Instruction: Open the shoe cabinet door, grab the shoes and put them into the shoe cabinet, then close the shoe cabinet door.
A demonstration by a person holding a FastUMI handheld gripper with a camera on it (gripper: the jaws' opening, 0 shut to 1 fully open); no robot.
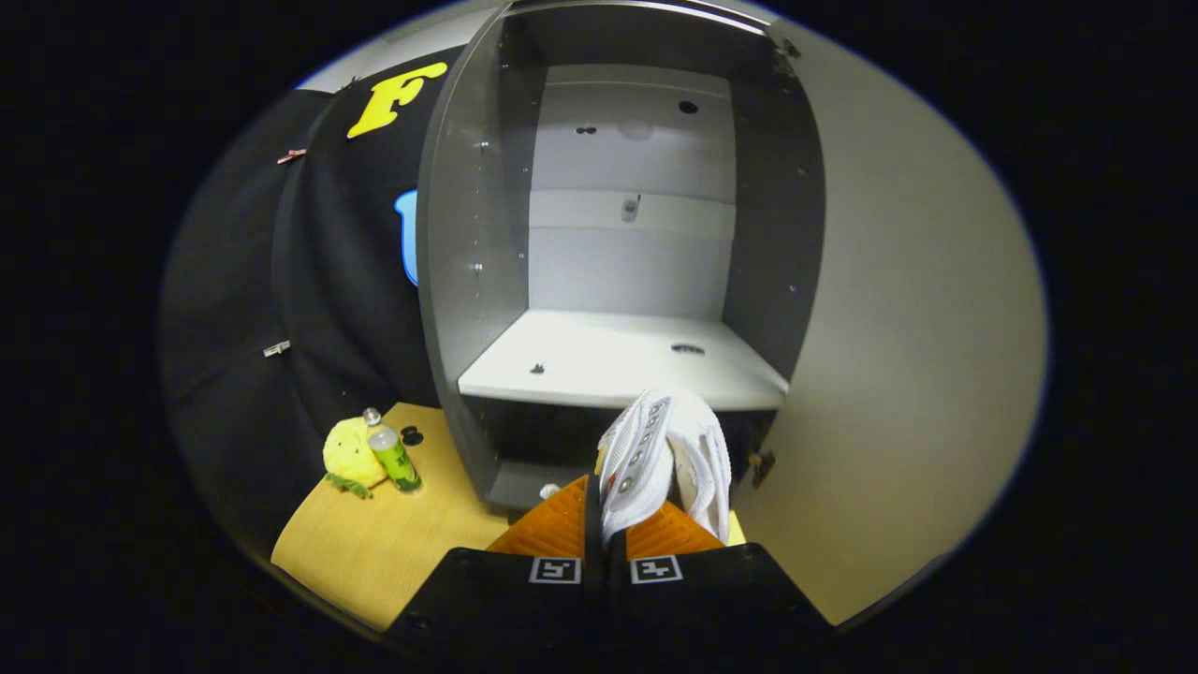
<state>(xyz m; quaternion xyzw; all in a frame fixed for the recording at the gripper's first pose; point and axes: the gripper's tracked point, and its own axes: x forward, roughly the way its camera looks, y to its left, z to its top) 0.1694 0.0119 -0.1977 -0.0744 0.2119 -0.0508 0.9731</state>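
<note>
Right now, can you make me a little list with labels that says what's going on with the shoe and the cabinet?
gripper: shut on the shoe, both fingers pressing it
shoe: white, held up just ahead of the fingers, in front of the shelf edge
cabinet: open, grey inside
door: swung wide to the right
shelf: pale, no shoe on it yet
toy: yellow, on the wooden floor left of the cabinet
bottle: green, leaning beside the toy
</note>
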